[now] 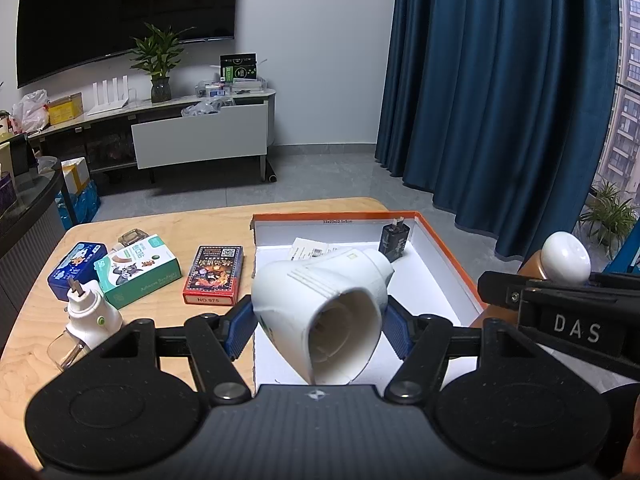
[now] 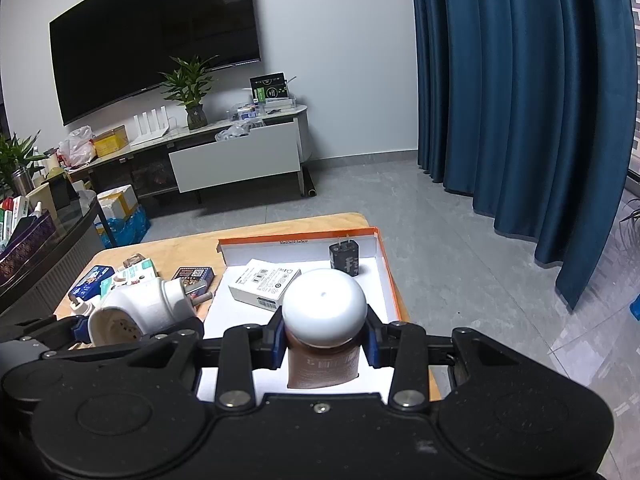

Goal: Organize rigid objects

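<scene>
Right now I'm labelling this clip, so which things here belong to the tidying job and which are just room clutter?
Job:
orange-rimmed box
white plug adapter in left gripper
brown bottle in right gripper
black charger
white carton
card deck
bandage box
blue tin

Clutter:
television
potted plant
blue curtain

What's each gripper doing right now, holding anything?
Left gripper: closed on the white plug adapter, above the orange-edged box.
Right gripper: closed on the brown bottle, just under its white cap.

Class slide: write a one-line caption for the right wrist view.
Right gripper clamps a white-capped brown bottle over the orange-rimmed box holding a black charger and white carton.
</scene>
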Motion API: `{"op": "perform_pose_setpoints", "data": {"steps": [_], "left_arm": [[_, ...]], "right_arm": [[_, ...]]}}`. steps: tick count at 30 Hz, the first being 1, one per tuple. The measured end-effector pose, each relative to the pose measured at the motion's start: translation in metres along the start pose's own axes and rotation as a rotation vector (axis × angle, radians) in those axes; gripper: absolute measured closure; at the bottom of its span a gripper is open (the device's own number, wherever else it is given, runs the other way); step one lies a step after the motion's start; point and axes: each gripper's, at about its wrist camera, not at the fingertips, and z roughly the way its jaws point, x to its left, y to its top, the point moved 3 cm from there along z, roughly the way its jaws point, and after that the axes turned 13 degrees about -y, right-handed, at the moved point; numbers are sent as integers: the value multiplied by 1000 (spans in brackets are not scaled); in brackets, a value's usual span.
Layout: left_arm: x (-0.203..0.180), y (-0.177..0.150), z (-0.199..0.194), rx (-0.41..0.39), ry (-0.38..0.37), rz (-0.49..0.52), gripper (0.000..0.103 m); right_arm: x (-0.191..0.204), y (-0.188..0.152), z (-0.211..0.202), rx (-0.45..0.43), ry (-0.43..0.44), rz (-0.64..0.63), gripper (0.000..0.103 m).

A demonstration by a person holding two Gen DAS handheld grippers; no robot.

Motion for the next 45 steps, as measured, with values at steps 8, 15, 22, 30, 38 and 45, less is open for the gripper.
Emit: {"op": "perform_pose_setpoints", "data": {"steps": [8,15,22,30,38,45], "left_arm": [[1,-1,2,6,-1,-3,36],[2,-1,4,10,-1,-8,36],[2,-1,4,10,-2,-8,36],[1,-2,4,12,-3,-9,36],[1,-3,6,17,-2,-12,36],[2,-4,7,20,-4,-14,36]], "right_arm": [[-1,0,3,4,-4,-2,58],[-1,-2,4,7,-5,-7,58],[0,-3,5,9,-5,-10,58],[2,-5,7,13,-9,-9,58],[2,-6,9,18,-9,-10,58],[1,-7,11,19,-10,-11,58]]}}
